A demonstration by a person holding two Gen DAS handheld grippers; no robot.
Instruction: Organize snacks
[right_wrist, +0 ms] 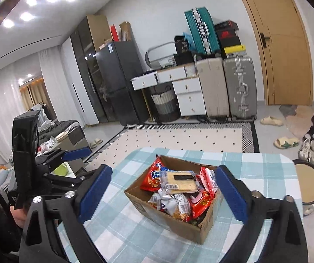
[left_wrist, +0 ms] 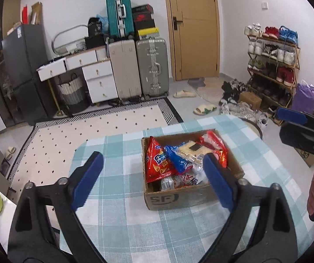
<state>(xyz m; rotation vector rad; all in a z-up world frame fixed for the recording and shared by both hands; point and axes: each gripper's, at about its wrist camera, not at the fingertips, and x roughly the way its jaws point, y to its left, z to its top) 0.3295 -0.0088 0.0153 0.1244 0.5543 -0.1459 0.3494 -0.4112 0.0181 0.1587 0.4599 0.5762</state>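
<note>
Grippers left (left_wrist: 152, 178) and right (right_wrist: 164, 194) both spread wide, empty, above snack-filled cardboard box (left_wrist: 192, 194)

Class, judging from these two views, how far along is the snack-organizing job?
Done: the snack packets sit piled in the cardboard box on the checked tablecloth. In hand: nothing; left gripper and right gripper are open and empty. Left: no loose snacks show on the table.

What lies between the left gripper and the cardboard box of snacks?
Only bare checked tablecloth, seen in the left wrist view. The left gripper has open, empty jaws; the cardboard box stands just ahead.
</note>
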